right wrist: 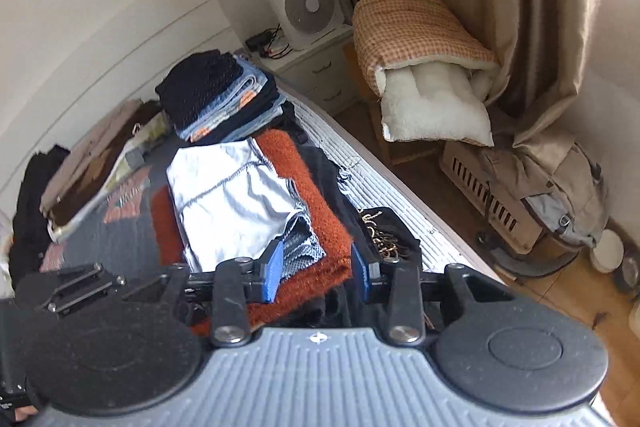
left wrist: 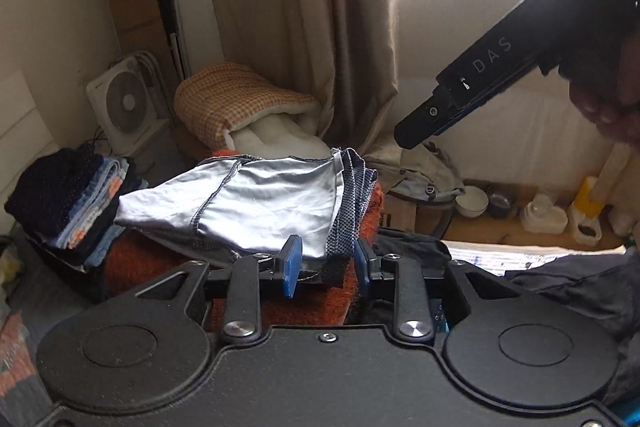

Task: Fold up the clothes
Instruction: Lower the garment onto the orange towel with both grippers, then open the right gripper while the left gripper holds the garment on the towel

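as seen from the left wrist view, the left gripper (left wrist: 326, 265) has its jaws apart and empty, just short of the pale blue garment (left wrist: 248, 203), which lies folded on the orange sweater (left wrist: 152, 263), its long axis running left to right. from the right wrist view, the right gripper (right wrist: 318, 269) is likewise parted and holds nothing, with the garment's mesh waistband (right wrist: 300, 251) just beyond its left pad.

A silvery-grey garment (left wrist: 248, 203) (right wrist: 228, 195) with dark contrast stitching lies folded flat on an orange fuzzy cloth (left wrist: 280, 303) (right wrist: 316, 227) on the bed. Its blue-dotted mesh waistband (left wrist: 352, 203) (right wrist: 300, 251) sits bunched at the 3 o'clock edge in the left wrist view. At 9 o'clock stands a pile of folded clothes (left wrist: 68, 203) (right wrist: 224, 95), dark on top, blue below.
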Available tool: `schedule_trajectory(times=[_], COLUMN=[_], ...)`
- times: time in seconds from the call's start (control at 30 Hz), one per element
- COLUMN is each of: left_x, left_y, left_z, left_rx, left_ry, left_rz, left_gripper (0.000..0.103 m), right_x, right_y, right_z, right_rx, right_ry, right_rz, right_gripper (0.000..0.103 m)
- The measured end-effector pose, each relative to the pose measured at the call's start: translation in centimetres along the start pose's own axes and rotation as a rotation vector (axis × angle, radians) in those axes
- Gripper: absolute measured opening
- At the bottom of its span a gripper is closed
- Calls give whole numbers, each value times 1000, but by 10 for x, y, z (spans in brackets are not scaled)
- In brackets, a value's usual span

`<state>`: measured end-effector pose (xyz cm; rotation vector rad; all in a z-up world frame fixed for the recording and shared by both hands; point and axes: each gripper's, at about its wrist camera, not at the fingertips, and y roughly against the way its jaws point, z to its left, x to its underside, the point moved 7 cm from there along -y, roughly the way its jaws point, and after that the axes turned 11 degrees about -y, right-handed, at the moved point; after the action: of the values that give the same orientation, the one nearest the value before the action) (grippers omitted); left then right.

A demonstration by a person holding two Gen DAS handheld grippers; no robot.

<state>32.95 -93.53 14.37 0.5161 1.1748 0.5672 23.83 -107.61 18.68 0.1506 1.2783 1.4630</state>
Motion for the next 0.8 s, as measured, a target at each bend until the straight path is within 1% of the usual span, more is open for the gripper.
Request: schedule_trajectory(times=[0.07,0.13,0.27,0.37,0.4,0.43,0.47,0.53,0.63,0.67,0.8], left_x=[-1,-3,-3,-1,-1,-1,0,-2,-3,-2,-1], left_y=[-3,-6,-12,-17,-18,-18,-17,-10,-6,-5,1], left_z=[-6,-10,-14,-17,-18,-18,-18,-15,-11,-9,0], left_rx=[-18,-29,-41,-44,-42,-38,-34,-23,-25,-28,-46], left_ry=[-49,-82,-122,-144,-149,-149,-147,-124,-110,-110,-78], left_rz=[7,15,31,42,41,38,34,16,12,13,6], left_gripper=[29,30,30,29,28,18,12,12,3,2,1], right_x=[6,10,12,10,10,9,9,8,7,7,7], right_y=[3,4,9,12,13,14,15,17,20,20,19], right_z=[8,15,22,24,24,24,23,23,21,21,22], right_rx=[14,10,-11,-10,-9,-9,-8,-10,-20,-25,-34], right_ry=[76,122,150,162,166,166,165,162,143,138,122], right_rz=[11,23,28,29,29,28,25,20,16,15,16], right_gripper=[37,38,38,39,40,40,40,40,41,41,42])
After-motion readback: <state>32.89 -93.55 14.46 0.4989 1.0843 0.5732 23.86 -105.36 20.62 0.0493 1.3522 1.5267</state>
